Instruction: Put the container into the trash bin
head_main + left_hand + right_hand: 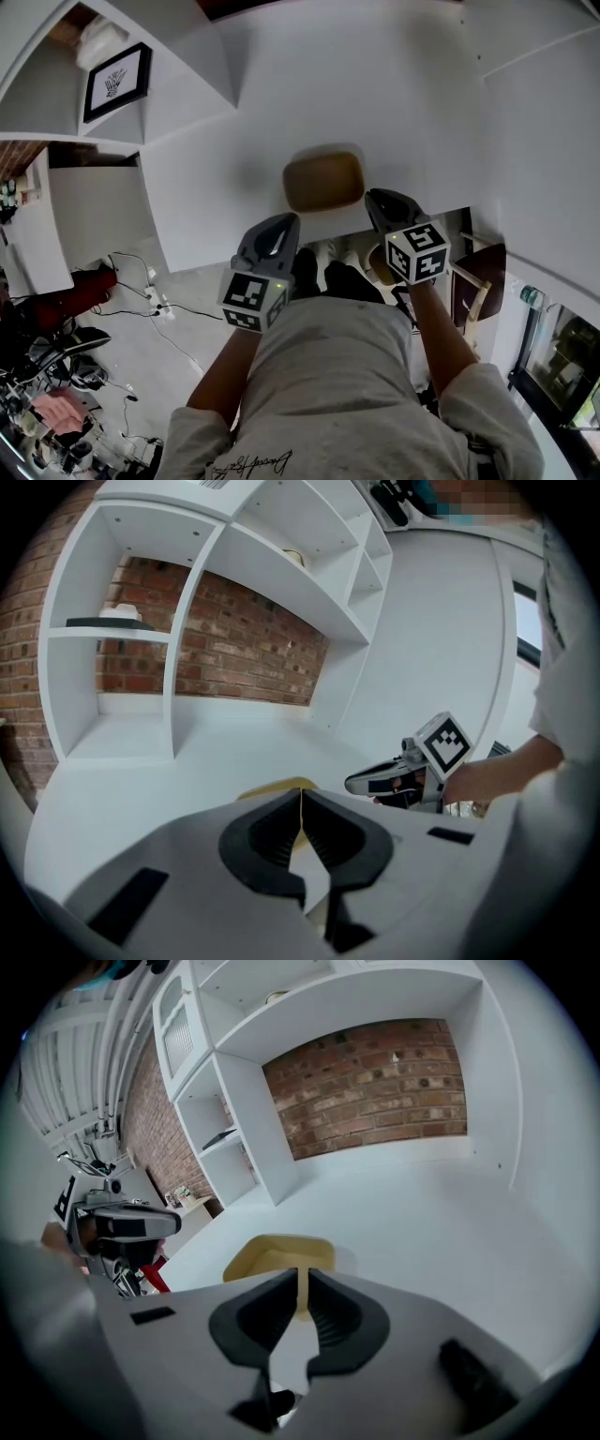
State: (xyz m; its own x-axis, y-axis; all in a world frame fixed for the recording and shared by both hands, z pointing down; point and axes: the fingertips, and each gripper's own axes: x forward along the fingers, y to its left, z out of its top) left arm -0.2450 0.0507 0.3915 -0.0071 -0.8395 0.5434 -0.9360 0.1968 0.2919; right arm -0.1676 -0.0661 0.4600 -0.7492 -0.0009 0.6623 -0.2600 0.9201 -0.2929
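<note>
Sitting on the white counter (422,112), the tan container (323,181) is blurred from the head camera, though it looks like a shallow open tub with rounded corners. Just in front of it hover the left gripper (284,223) and the right gripper (375,199), one toward each near corner. Neither touches it. Both pairs of jaws are closed, with nothing between them. White shelving (187,621) and a brick wall (375,1082) stand behind.

Both forearms reached forward, side by side. The left gripper (288,221) and the right gripper (374,198) pointed ahead and downward, each with jaws closed together.
</note>
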